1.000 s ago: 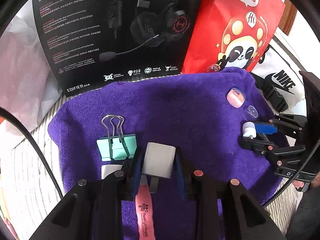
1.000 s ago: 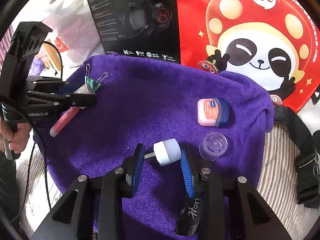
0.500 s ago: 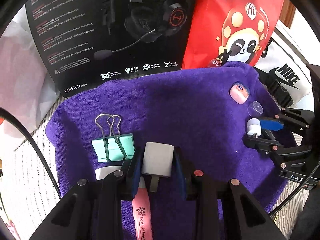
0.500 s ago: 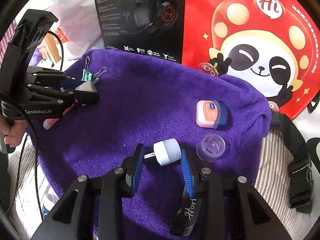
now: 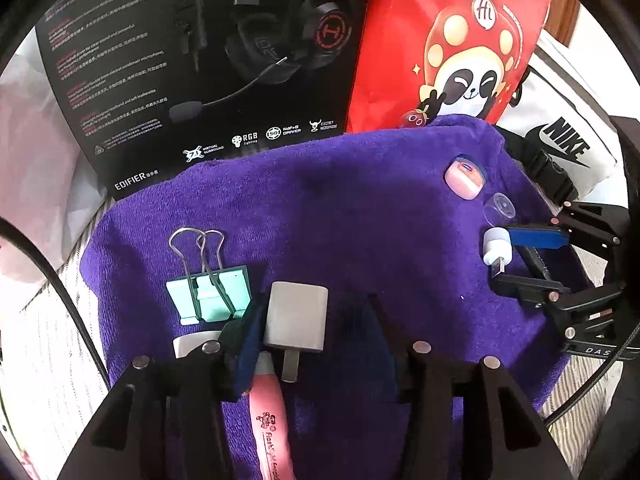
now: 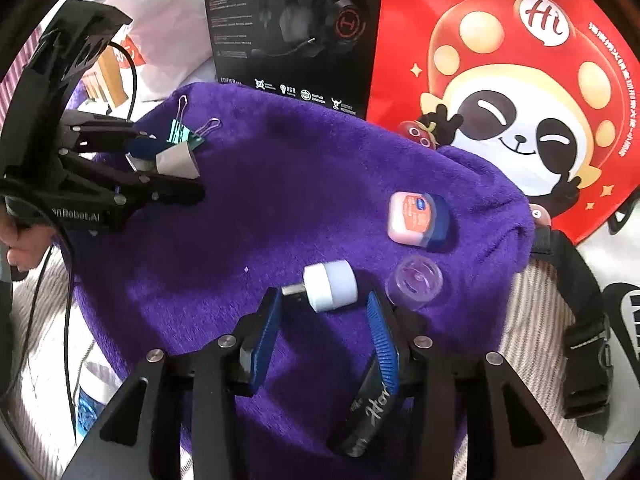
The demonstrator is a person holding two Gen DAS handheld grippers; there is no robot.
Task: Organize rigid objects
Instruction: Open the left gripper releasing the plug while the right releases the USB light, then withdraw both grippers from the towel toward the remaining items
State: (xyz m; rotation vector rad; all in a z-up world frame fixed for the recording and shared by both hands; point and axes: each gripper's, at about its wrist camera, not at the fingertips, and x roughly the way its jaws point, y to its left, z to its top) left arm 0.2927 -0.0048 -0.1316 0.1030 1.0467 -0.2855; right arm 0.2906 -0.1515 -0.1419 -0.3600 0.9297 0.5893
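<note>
On the purple towel, both grippers have just been opening. Left gripper pinched the grey plug a second ago; now its right pad stands clear, and the plug just leans on the left pad beside the green clip. Right gripper let go too: the white adapter lies loose between its spread pads, near the balm tin.
</note>
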